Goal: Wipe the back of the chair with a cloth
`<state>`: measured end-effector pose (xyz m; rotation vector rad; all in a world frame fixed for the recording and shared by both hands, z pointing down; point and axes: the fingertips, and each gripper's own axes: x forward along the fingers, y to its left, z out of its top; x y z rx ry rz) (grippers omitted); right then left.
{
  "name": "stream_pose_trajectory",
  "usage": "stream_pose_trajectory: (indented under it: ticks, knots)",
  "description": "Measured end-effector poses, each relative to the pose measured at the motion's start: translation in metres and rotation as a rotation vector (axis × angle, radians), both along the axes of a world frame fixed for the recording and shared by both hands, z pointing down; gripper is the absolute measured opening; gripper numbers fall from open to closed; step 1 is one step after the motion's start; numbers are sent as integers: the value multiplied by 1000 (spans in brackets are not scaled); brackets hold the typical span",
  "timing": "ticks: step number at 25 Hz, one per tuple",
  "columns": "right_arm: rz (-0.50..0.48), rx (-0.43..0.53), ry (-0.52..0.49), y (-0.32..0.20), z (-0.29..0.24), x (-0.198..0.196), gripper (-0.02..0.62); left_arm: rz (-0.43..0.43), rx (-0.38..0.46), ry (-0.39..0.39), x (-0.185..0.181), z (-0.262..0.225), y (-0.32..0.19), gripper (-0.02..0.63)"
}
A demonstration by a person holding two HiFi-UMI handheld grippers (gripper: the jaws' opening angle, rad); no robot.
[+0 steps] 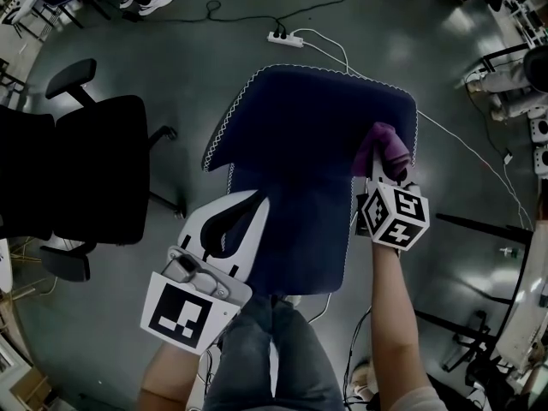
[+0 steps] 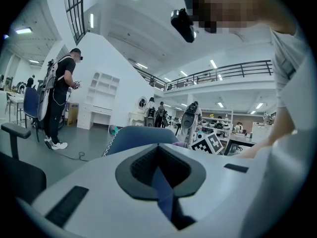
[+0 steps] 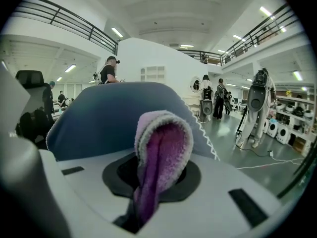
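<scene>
A dark blue chair (image 1: 300, 144) with white-stitched edging lies below me; its back (image 3: 99, 118) fills the right gripper view, and its top (image 2: 133, 135) shows beyond the left jaws. My right gripper (image 1: 384, 174) is shut on a purple cloth (image 1: 385, 148), which rests against the chair's right side. The cloth (image 3: 161, 152) sticks up folded out of the right gripper (image 3: 153, 182). My left gripper (image 1: 244, 221) lies over the chair's left edge, shut. A thin blue sliver shows in the slit of the left gripper (image 2: 161, 182); I cannot tell whether fabric is pinched there.
A black office chair (image 1: 94, 169) stands close on the left. A white power strip (image 1: 285, 38) and its cable lie on the grey floor beyond the blue chair. Stands and gear crowd the right edge (image 1: 514, 84). A person in black (image 2: 59, 98) stands farther off.
</scene>
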<state>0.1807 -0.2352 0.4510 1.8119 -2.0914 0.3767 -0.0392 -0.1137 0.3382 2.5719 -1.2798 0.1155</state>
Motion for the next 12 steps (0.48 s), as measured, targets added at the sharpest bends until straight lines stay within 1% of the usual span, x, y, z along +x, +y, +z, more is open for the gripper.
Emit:
stream_pose_trajectory:
  ticks: [6, 9, 12]
  knots:
    - [-115, -8, 39, -5, 5, -46, 61, -32, 0, 3, -11, 1, -3, 12]
    - [-118, -9, 6, -8, 5, -60, 61, -48, -1, 8, -18, 1, -3, 12]
    - [-106, -7, -35, -10, 3, -67, 61, -65, -7, 9, -27, 3, -3, 12]
